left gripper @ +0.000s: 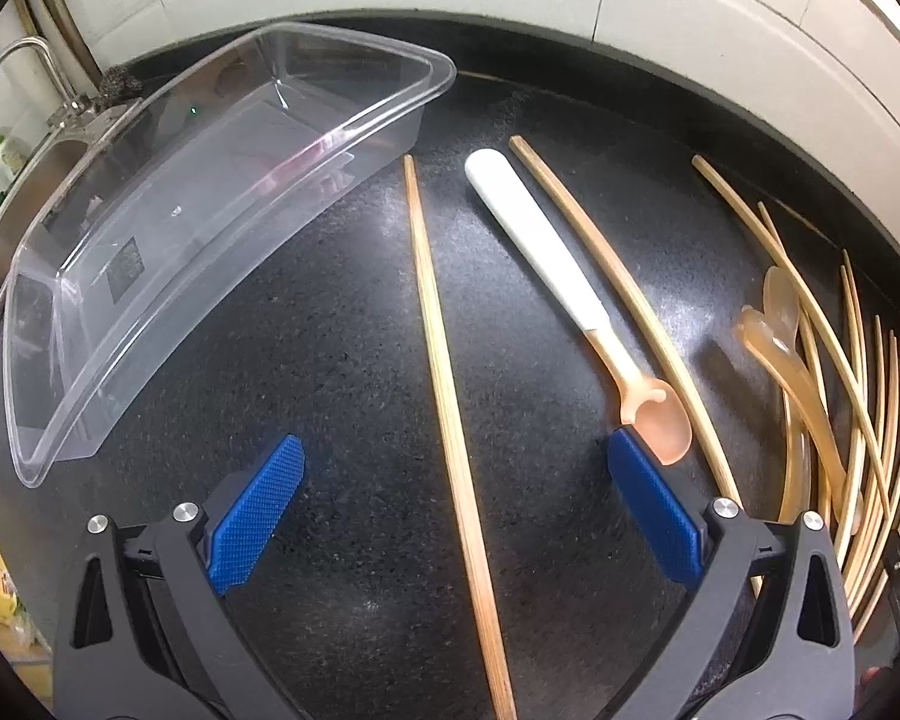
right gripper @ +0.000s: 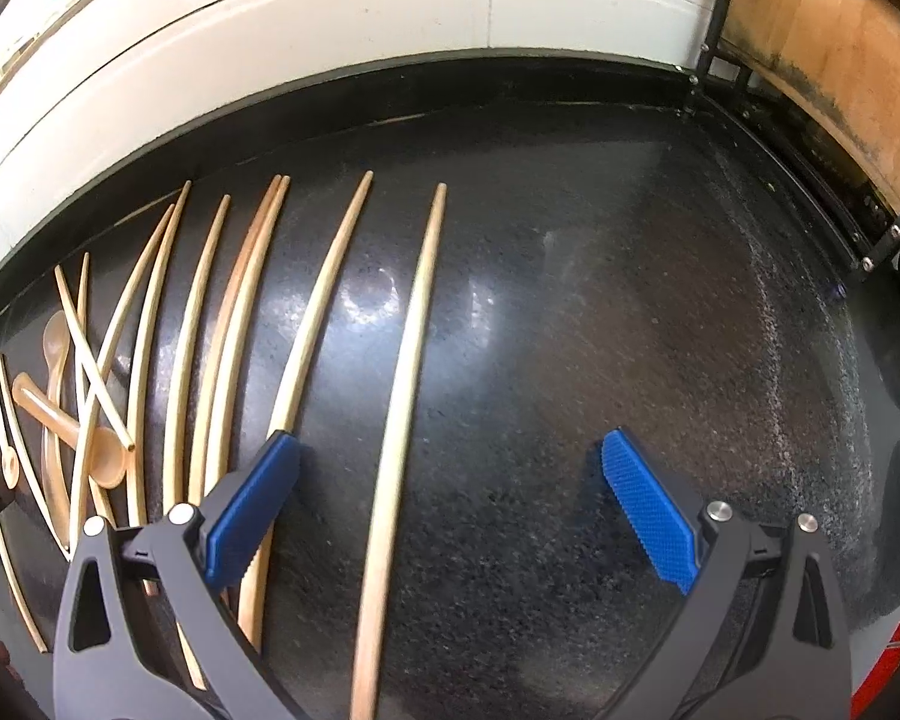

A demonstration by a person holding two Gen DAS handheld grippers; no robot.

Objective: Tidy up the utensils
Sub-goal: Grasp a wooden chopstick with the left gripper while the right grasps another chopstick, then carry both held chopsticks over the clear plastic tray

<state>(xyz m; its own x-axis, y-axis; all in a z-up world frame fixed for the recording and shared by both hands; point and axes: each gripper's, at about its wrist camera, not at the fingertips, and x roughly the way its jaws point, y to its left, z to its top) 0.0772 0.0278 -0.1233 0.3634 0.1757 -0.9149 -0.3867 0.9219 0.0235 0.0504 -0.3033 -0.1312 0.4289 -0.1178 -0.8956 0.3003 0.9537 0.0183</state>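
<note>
Both hand-held grippers spread wide, gripping nothing, low over black speckled stone table [left gripper: 342,360].

Left hand-held gripper [left gripper: 456,468]: straddling one long bamboo chopstick [left gripper: 450,420]; white-handled spoon with peach silicone bowl [left gripper: 570,294] ahead, bowl just beside right blue pad; second bamboo chopstick [left gripper: 642,306] right of spoon; empty clear rectangular plastic container [left gripper: 150,228] ahead-left; tangled pile of chopsticks and translucent amber spoons [left gripper: 834,396] far right. Right hand-held gripper [right gripper: 450,468]: straddling pale bamboo chopstick [right gripper: 402,408]; row of loose chopsticks [right gripper: 222,330] ahead-left.

Tan chopsticks [right gripper: 399,420], speckled black counter [right gripper: 570,360]
</note>
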